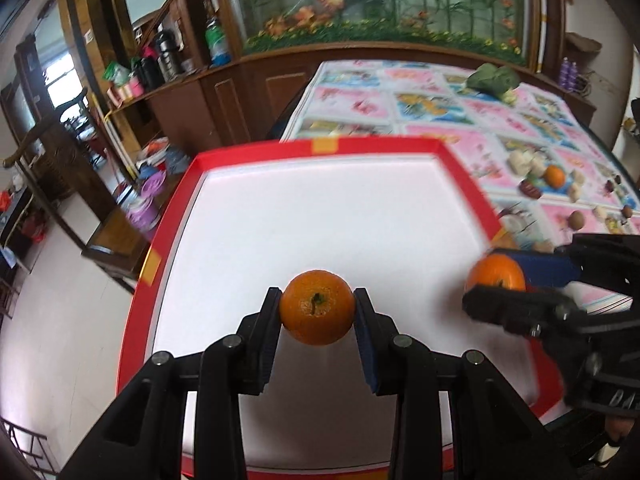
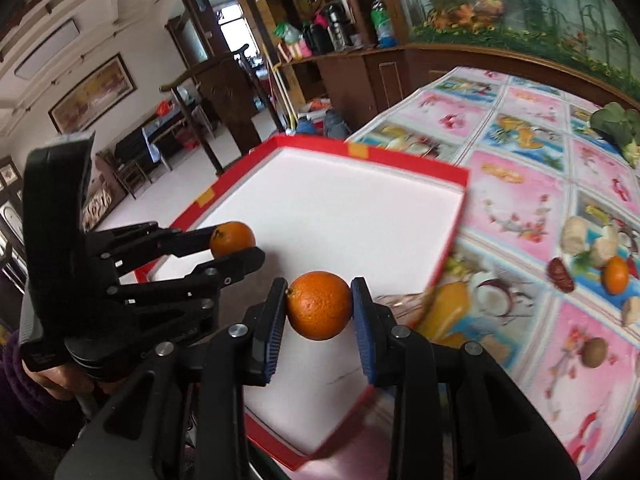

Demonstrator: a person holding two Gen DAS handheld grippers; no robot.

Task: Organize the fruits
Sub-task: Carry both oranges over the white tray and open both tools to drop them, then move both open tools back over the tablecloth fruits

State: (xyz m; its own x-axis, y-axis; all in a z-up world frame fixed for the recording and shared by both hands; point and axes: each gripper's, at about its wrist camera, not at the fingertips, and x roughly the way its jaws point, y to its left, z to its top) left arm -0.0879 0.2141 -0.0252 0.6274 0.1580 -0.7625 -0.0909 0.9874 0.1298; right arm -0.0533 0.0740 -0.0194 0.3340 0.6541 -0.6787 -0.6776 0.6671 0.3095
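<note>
My left gripper (image 1: 317, 308) is shut on an orange (image 1: 317, 306), held above the white floor of a red-rimmed box (image 1: 320, 146). My right gripper (image 2: 319, 306) is shut on a second orange (image 2: 319, 305), held over the same box (image 2: 404, 162) near its right side. The right gripper also shows in the left wrist view (image 1: 496, 282) with its orange (image 1: 495, 273). The left gripper shows in the right wrist view (image 2: 234, 248) with its orange (image 2: 233, 238). A third orange (image 1: 555, 176) lies on the table to the right, also in the right wrist view (image 2: 616, 275).
The box sits on a table with a pink picture-patterned cloth (image 2: 520, 184). Ginger pieces (image 2: 576, 236), red dates (image 2: 561, 274), a kiwi-like brown fruit (image 2: 594, 352) and a leafy green vegetable (image 1: 494, 78) lie on it. A wooden cabinet (image 1: 240, 92) stands behind.
</note>
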